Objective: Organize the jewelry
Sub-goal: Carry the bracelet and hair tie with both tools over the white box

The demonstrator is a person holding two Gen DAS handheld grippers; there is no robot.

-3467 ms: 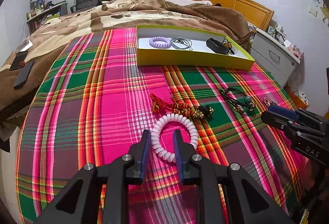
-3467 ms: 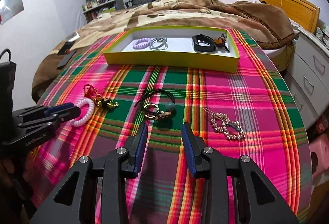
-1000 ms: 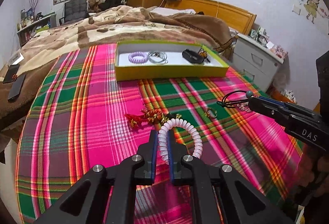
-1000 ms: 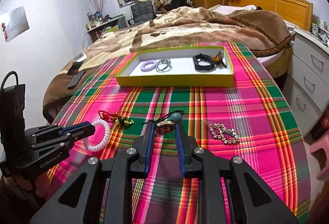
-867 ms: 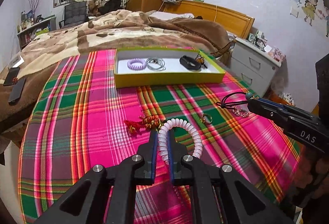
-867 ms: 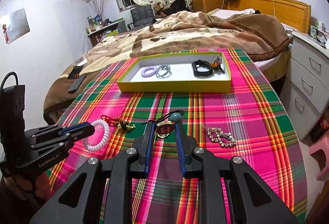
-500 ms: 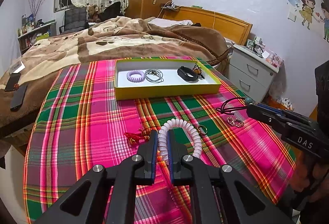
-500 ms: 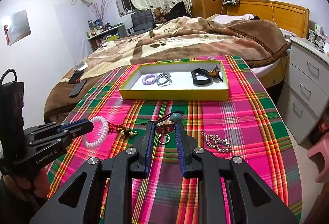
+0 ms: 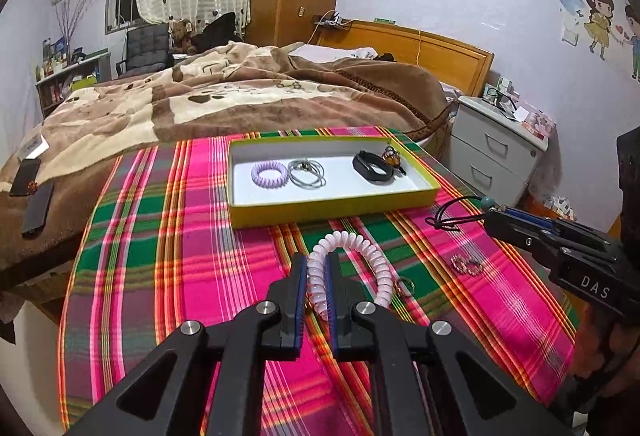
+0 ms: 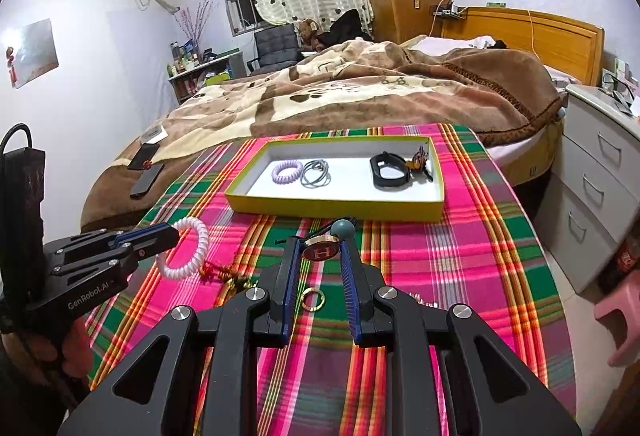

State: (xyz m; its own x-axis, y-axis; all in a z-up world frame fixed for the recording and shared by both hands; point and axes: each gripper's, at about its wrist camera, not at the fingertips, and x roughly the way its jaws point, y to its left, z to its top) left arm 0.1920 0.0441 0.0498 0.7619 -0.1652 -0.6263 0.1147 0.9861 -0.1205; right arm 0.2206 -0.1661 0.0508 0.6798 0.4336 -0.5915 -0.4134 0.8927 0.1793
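Left wrist view: the left gripper [image 9: 317,270] pinches a white coil bracelet [image 9: 352,268] above a pink-and-green plaid tabletop [image 9: 168,244]; beyond lie a yellow tray [image 9: 332,204] and a bed [image 9: 240,91] — "DAS" marks the right gripper [image 9: 494,220], closed on a black cord [image 9: 452,215]. Right wrist view: the cord's disc [image 10: 320,251], lettered "H", sits clamped between the pads; a gold ring [image 10: 313,299] lies below, and the left gripper reads "GenRobot.AI".
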